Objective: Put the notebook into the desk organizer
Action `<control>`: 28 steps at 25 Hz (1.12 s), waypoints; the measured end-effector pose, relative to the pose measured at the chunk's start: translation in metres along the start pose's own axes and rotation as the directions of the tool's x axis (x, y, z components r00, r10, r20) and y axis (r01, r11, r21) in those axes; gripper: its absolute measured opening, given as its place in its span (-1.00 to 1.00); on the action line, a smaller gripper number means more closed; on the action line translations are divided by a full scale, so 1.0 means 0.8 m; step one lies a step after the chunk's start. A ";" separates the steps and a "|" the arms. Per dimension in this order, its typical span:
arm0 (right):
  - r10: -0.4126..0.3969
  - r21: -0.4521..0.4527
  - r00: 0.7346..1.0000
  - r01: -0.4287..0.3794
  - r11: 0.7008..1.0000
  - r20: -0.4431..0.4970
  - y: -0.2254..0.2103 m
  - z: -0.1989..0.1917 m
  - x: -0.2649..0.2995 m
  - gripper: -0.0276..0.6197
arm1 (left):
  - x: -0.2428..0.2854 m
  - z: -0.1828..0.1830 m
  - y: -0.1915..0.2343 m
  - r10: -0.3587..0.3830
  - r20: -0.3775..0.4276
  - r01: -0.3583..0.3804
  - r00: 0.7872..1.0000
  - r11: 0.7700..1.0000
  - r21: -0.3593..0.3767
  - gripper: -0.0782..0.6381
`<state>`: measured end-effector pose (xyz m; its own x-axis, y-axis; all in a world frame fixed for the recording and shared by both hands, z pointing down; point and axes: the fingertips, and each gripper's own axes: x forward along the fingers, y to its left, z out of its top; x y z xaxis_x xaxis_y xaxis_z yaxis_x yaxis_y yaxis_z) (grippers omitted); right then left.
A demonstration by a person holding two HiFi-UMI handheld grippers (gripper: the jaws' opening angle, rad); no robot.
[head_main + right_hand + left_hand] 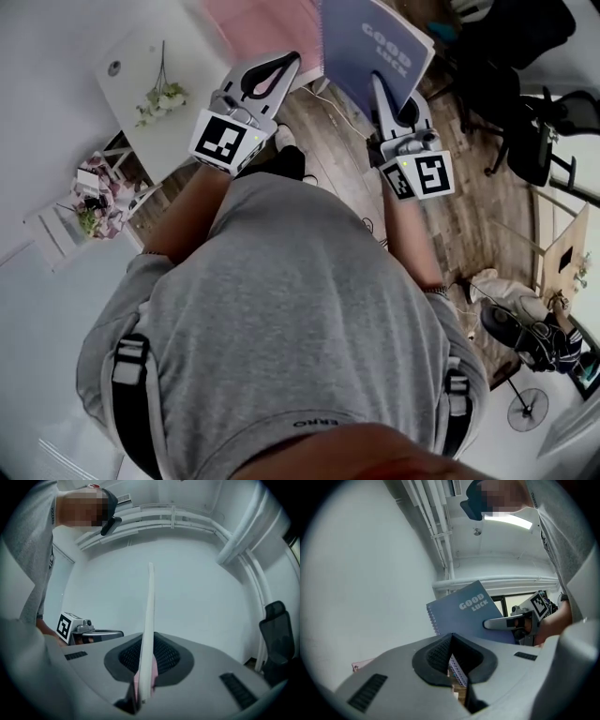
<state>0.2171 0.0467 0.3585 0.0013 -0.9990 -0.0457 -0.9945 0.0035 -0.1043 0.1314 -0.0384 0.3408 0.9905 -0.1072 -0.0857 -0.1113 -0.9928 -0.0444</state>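
A blue spiral notebook [375, 42] printed "GOOD LUCK" is held up in front of me, with my right gripper [378, 84] shut on its lower edge. In the right gripper view the notebook [150, 606] stands edge-on, rising from between the jaws. The left gripper view shows its blue cover [464, 611] and the right gripper [487, 624] clamped on it. My left gripper [292, 59] is alongside to the left, its tips together and nothing between them. A blurred pink flat thing [262, 23] lies beyond it. A spiral binding [457, 670] shows through the gap behind the tips.
A white table [131, 56] with a sprig of flowers [159, 94] stands at the left. A black office chair [530, 141] is at the right, over wooden floor [469, 216]. A fan [527, 408] and a dark bag [516, 333] sit at lower right.
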 end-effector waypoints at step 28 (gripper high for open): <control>0.369 0.121 0.929 -0.362 0.924 -0.036 -0.026 0.004 0.259 -0.80 | 0.040 -0.008 0.205 0.282 -0.001 -0.282 0.959 0.959 0.010 -0.73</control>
<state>0.2382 -0.1601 0.3480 -0.3694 -0.9282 -0.0451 -0.9070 0.3707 -0.1997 0.1457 -0.2049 0.3372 0.9191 -0.3827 -0.0936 -0.3867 -0.9218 -0.0286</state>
